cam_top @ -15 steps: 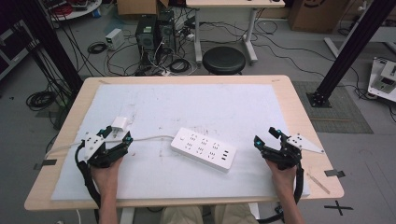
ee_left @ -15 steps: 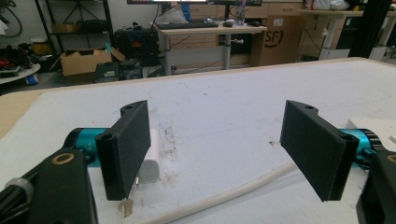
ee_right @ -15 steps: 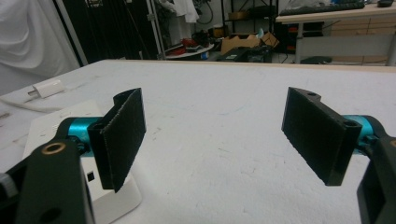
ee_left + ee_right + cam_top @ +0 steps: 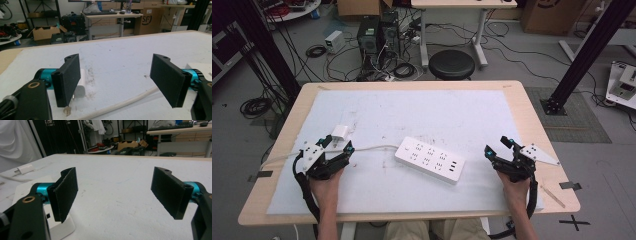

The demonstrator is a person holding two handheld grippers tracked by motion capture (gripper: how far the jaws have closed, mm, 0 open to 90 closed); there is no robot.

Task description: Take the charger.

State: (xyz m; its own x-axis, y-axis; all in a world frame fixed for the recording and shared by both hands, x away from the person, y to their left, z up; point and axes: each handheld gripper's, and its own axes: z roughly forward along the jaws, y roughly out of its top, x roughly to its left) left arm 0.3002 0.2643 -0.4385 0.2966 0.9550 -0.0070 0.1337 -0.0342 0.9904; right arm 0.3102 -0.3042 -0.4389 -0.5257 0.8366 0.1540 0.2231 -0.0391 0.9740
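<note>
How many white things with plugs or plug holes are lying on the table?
2. A small white plug adapter lies near the left hand-held gripper, by the cord. A long white power strip lies in the middle of the table.

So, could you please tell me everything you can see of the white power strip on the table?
The power strip is a flat white oblong block, plastic by its look, lying face up and slanted on the white mat between both grippers. Its top carries two rows of sockets, with small slots near its right end. A white cable runs from its left end towards the table's left edge. Nothing grips it.
</note>
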